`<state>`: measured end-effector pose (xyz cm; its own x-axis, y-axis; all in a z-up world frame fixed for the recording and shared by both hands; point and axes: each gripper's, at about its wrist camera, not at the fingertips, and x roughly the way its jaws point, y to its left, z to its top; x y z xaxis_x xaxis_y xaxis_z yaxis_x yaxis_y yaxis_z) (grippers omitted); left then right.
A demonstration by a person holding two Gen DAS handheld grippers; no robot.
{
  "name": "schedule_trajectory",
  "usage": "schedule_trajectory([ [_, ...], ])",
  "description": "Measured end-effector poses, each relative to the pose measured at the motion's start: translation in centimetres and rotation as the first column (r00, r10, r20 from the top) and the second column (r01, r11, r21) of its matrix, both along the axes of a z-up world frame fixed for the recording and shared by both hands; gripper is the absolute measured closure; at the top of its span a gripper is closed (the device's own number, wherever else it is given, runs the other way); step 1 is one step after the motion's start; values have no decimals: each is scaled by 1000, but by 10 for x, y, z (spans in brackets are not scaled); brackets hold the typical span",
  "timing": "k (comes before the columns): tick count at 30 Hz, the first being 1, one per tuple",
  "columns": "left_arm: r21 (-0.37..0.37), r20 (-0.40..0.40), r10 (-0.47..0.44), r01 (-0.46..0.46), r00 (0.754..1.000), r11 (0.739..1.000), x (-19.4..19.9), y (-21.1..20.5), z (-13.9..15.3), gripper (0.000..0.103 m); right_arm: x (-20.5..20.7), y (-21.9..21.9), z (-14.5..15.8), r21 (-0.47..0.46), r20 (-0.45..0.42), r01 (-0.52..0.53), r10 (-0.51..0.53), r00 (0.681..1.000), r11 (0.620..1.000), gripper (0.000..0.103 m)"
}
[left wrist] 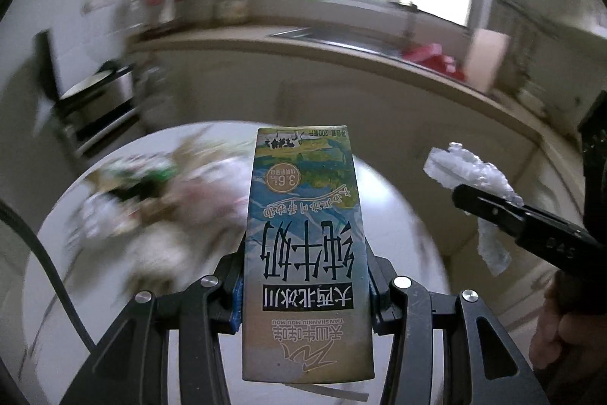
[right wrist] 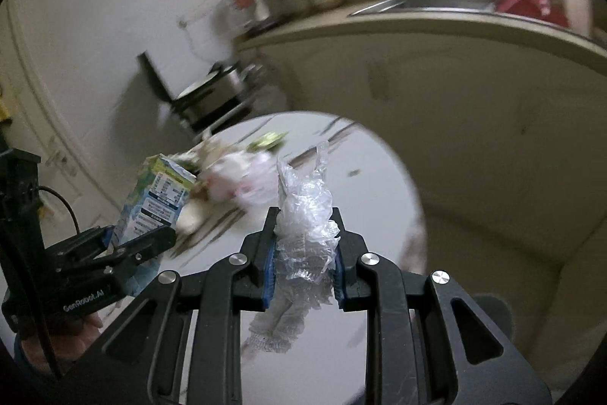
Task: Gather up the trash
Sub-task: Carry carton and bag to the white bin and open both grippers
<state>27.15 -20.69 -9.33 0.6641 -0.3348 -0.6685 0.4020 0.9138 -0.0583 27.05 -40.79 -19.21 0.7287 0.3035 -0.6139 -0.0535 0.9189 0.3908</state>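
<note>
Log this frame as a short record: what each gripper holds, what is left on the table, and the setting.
left gripper: shut on milk carton, print upside down to its camera
right gripper: shut on crumpled clear plastic
table: round, white; blurred pile of wrappers on its far side
setting: kitchen, counter with sink under a window
image quality: background motion-blurred

Two black hand-held tools with blue pads

The left tool [left wrist: 305, 295] and right tool [right wrist: 303, 264] are built of matte black linkages fixed with round silver screws; blue pads [right wrist: 268, 272] line the fingers. White "GenRobot.AI" lettering and a thin black cable [left wrist: 41, 253] are seen on the left tool, bare skin below.
</note>
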Motion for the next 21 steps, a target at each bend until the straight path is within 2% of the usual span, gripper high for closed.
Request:
schedule_trajectory([
  [4, -5, -17, -139, 139, 990, 990, 21, -67, -7, 60, -25, -54, 5, -13, 9, 126, -126, 992, 992, 81],
  [8, -20, -119, -271, 270, 955, 963, 41, -135, -34, 60, -48, -110, -11, -22, -32, 254, -254, 967, 967, 81],
  [11, -27, -229, -344, 347, 911, 937, 51, -181, -64, 60, -64, -151, -40, -24, -102, 338, -338, 936, 941, 81],
  [12, -33, -281, -364, 370, 888, 929, 53, -198, -77, 60, -68, -162, -49, -21, -123, 355, -355, 927, 934, 81],
  [14, -36, -354, -376, 389, 856, 920, 59, -219, -97, 60, -76, -186, -79, -23, -195, 400, -397, 897, 916, 81],
  [18, -25, -489, -377, 420, 787, 907, 71, -262, -141, 60, -92, -217, -130, 12, -310, 455, -429, 848, 891, 81],
  [21, 15, -561, -337, 417, 756, 909, 84, -288, -174, 60, -97, -232, -161, 53, -371, 480, -429, 824, 876, 81],
])
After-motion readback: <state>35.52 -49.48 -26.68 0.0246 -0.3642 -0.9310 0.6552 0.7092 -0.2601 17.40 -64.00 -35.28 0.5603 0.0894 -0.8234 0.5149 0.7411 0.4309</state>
